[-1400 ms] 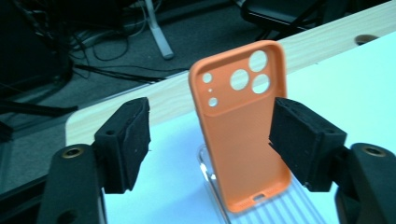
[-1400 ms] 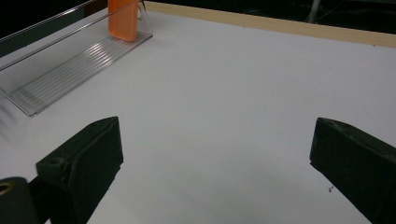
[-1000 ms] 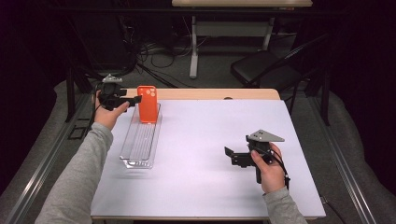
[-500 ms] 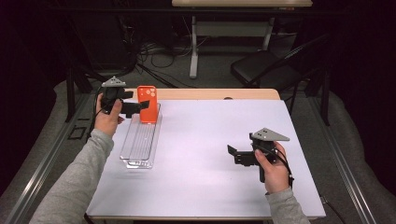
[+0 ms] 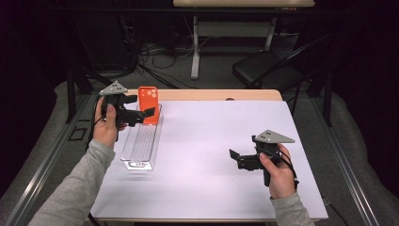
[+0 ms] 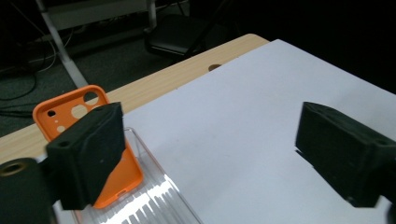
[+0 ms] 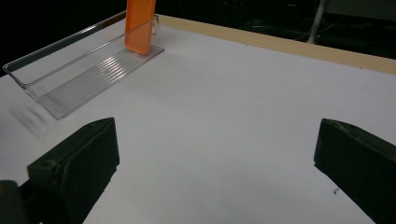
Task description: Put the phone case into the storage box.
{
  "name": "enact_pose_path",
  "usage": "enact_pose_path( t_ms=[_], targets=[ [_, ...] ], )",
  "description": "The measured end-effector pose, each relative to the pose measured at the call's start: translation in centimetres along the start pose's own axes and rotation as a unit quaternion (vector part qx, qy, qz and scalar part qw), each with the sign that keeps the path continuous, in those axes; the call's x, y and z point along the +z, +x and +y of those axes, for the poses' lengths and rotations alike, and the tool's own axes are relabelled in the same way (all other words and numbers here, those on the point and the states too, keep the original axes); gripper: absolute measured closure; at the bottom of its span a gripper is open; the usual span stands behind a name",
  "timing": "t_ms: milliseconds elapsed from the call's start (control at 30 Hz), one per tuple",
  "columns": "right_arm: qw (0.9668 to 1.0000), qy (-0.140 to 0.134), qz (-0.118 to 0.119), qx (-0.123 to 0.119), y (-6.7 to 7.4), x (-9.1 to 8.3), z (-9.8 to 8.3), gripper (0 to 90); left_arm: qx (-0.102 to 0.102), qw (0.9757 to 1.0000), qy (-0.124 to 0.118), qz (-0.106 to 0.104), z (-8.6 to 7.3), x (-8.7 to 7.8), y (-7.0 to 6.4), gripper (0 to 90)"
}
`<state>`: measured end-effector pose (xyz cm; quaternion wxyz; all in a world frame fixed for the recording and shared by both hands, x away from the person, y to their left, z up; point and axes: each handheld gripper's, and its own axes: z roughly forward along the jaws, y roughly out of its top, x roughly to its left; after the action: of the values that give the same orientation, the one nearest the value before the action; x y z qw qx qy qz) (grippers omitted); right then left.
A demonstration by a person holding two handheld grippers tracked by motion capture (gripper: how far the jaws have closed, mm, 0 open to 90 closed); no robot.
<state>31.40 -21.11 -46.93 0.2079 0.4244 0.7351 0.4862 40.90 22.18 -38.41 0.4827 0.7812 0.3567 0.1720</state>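
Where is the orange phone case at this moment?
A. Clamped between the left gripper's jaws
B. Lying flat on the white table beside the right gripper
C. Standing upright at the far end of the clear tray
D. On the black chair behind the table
C: the orange phone case stands upright at the far end of the clear tray, and the left gripper has its jaws open and off it.

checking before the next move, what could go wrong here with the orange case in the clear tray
1. The case stands on end at the tray's far end, apparently leaning on the wall; a nudge could tip it.
2. The left gripper, its jaws just opened and empty, sits right beside the case and could clip it while pulling away.
3. The light tray might slide if bumped.
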Motion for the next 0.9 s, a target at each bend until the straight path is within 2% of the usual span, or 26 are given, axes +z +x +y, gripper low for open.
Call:
enact_pose_path(
  t_ms=[33, 167, 367, 533, 567, 600, 767, 900],
  targets=[
    [1.0, 0.001, -0.003, 0.0, 0.0, -0.1, -0.1, 0.0, 0.002, 1.0, -0.002, -0.004, -0.1, -0.2, -0.2, 5.3],
    [0.9999, -0.001, 0.011, 0.009, 0.0, -0.8, -0.3, 0.0, -0.001, 0.9999, -0.012, -0.005, -0.5, -0.8, -0.9, 1.3],
    [1.0, 0.001, 0.007, 0.003, -0.3, -1.8, -0.7, 0.0, -0.006, 0.9995, -0.027, -0.013, -1.6, -1.8, -1.8, 0.7],
    [1.0, 0.003, 0.002, 0.005, -0.6, -2.5, -1.1, 0.0, 0.02, 0.9985, -0.033, -0.04, -3.0, -2.7, -3.2, 0.6],
    [1.0, 0.003, 0.001, 0.005, -0.6, -2.6, -1.2, 0.0, 0.02, 0.9985, -0.033, -0.04, -3.0, -2.7, -3.2, 0.6],
    [1.0, 0.004, 0.001, 0.003, -0.6, -2.7, -1.3, 0.0, 0.027, 0.9983, -0.032, -0.04, -3.5, -2.9, -3.8, 0.6],
    [0.9999, 0.01, 0.008, -0.006, -0.4, -3.1, -1.6, 1.8, 0.018, 0.9978, -0.039, -0.05, -4.8, -3.5, -4.5, 0.6],
    [0.9999, 0.012, 0.004, -0.01, -0.3, -3.3, -1.9, 4.7, 0.006, 0.9976, -0.045, -0.051, -6.1, -3.9, -4.6, 0.7]
  ],
)
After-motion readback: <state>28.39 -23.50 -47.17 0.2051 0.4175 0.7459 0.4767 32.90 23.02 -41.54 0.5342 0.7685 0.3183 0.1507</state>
